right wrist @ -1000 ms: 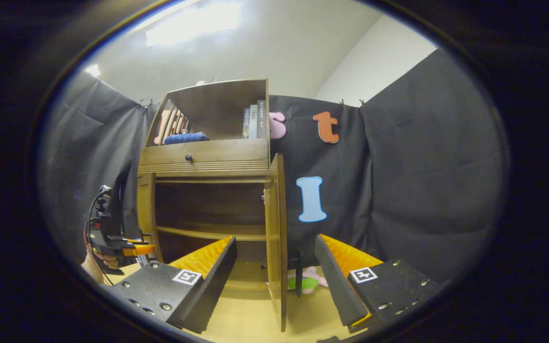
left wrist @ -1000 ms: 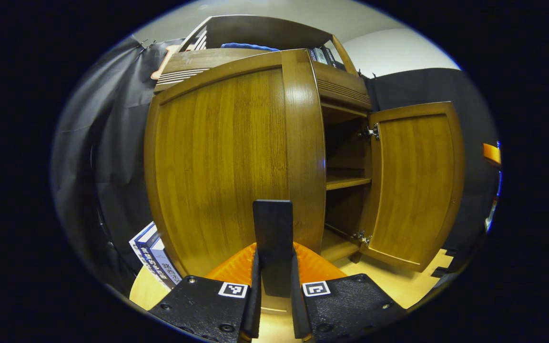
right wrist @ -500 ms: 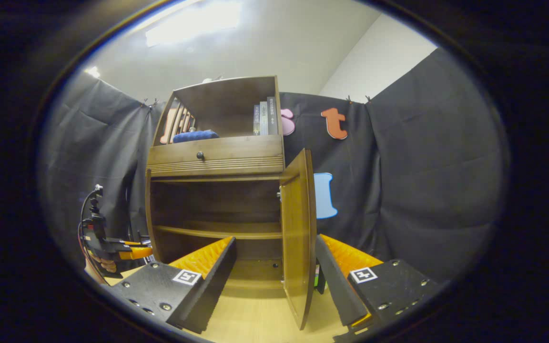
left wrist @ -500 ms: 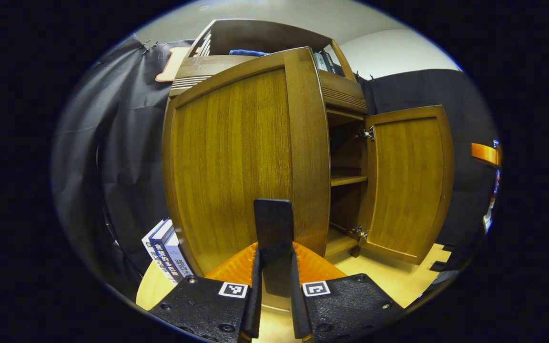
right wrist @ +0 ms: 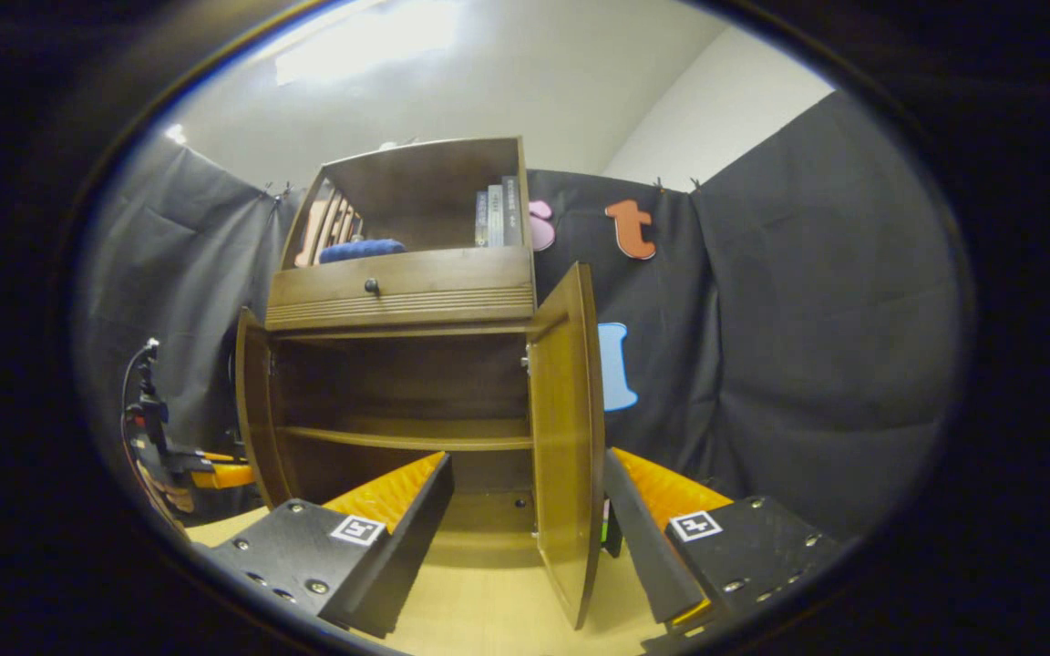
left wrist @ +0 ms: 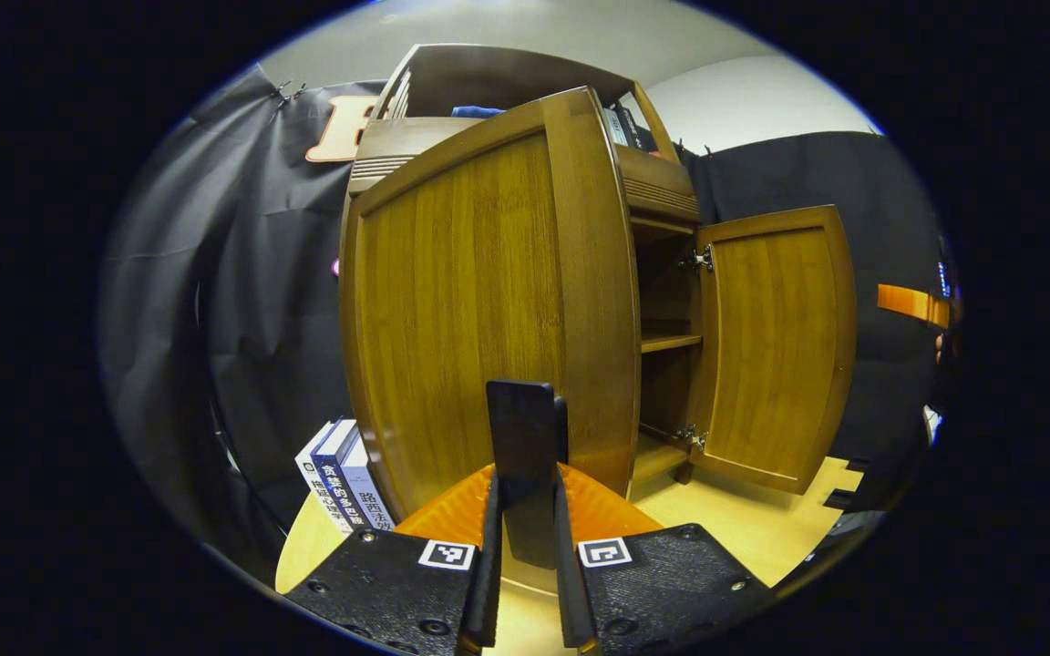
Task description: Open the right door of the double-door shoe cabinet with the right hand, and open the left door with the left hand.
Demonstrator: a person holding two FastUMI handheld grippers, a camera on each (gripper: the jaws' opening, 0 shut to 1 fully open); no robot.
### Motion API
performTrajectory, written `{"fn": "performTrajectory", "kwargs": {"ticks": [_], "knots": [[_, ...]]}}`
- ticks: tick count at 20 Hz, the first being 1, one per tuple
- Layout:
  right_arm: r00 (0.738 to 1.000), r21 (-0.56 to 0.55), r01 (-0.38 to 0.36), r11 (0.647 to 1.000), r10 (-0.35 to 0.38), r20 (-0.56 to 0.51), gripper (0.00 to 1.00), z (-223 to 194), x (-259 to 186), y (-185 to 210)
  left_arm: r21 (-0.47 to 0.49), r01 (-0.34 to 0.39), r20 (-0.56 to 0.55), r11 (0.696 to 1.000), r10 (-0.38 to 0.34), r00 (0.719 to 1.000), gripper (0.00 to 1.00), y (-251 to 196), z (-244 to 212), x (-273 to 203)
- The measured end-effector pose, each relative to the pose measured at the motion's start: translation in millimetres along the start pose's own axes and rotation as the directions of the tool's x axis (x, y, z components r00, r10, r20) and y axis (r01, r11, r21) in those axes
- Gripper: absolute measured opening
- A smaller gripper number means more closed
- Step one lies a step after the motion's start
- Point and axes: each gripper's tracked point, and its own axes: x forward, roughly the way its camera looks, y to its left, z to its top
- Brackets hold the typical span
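The wooden shoe cabinet [right wrist: 397, 292] stands with both doors swung out. In the left gripper view the left door [left wrist: 479, 301] looms close in front. My left gripper [left wrist: 526, 478] is shut on that door's flat black handle [left wrist: 525, 419]. In the right gripper view the left door [right wrist: 252, 410] shows edge-on at the cabinet's left side, with my left gripper [right wrist: 206, 474] and a hand beside it. The right door [right wrist: 566, 428] stands wide open, seen nearly edge-on. My right gripper [right wrist: 527, 458] is open, its fingers apart on either side of that door without touching it.
An inner shelf [right wrist: 397, 437] crosses the bare cabinet interior. Books [left wrist: 343, 478] lean on the floor by the cabinet's left side. More books [right wrist: 498, 214] and a blue cloth [right wrist: 361, 249] sit on the top shelf. The floor [right wrist: 488, 601] is pale wood, ringed by black cloth walls.
The left door has swung further out with my left gripper on its handle. The right door has opened wider, and my right gripper stays open.
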Motion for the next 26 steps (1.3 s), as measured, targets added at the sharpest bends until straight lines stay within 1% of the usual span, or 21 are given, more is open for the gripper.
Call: {"fn": "performTrajectory", "kwargs": {"ticks": [2, 5, 6, 7, 8, 9, 11, 12, 17, 18, 19, 21, 23, 26], "knots": [[1.000, 0.000, -0.019, 1.000, 0.019, -0.002, 0.96, -4, 0, 10, 0.003, -0.009, 0.003, 1.000, 0.009, 1.000, 0.28, 4, 0, -4], [1.000, 0.003, 0.005, 1.000, -0.005, 0.013, 0.98, -4, -2, 6, 0.008, -0.027, 0.013, 1.000, 0.027, 1.000, 0.27, 10, -1, -12], [1.000, 0.007, 0.007, 1.000, -0.007, 0.019, 0.96, -5, -2, 8, 0.007, -0.037, 0.017, 0.999, 0.037, 0.999, 0.27, 13, 0, -14], [1.000, 0.012, 0.005, 1.000, -0.005, 0.019, 0.99, -5, -3, 9, 0.012, -0.049, 0.021, 0.999, 0.049, 0.999, 0.27, 17, -1, -17], [1.000, 0.018, 0.004, 1.000, -0.005, 0.018, 0.96, -6, -4, 9, 0.017, -0.062, 0.025, 0.998, 0.062, 0.998, 0.27, 20, 0, -20], [1.000, 0.023, 0.005, 1.000, -0.005, 0.018, 0.96, -7, -4, 9, 0.020, -0.073, 0.028, 0.997, 0.072, 0.997, 0.27, 23, -1, -24], [1.000, 0.020, 0.009, 1.000, -0.009, 0.016, 0.98, -7, -6, 8, 0.034, -0.072, 0.029, 0.997, 0.071, 0.997, 0.27, 27, -2, -27], [1.000, 0.020, 0.008, 1.000, -0.008, 0.013, 0.98, -9, -6, 8, 0.023, -0.073, 0.032, 0.997, 0.072, 0.997, 0.27, 29, -1, -29], [1.000, 0.028, -0.026, 0.999, 0.026, 0.006, 0.98, -14, -2, 26, 0.049, -0.138, 0.048, 0.989, 0.136, 0.990, 0.27, 48, -2, -38], [1.000, 0.025, -0.028, 0.999, 0.028, 0.008, 0.98, -15, -2, 29, 0.045, -0.140, 0.043, 0.989, 0.138, 0.989, 0.27, 52, -2, -41], [0.999, 0.019, -0.032, 0.999, 0.032, 0.010, 0.98, -16, 0, 32, 0.038, -0.139, 0.059, 0.990, 0.136, 0.989, 0.22, 53, 0, -43], [0.999, 0.016, -0.049, 0.999, 0.049, 0.009, 0.98, -18, 2, 41, 0.048, -0.153, 0.058, 0.987, 0.150, 0.987, 0.22, 60, -3, -45], [0.998, 0.019, -0.062, 0.998, 0.062, 0.002, 0.98, -21, 10, 49, 0.048, -0.182, 0.058, 0.982, 0.179, 0.982, 0.22, 71, -3, -49], [0.997, 0.022, -0.071, 0.997, 0.072, -0.012, 0.98, -29, 17, 55, 0.051, -0.235, 0.055, 0.971, 0.232, 0.971, 0.16, 93, -6, -59]]}}
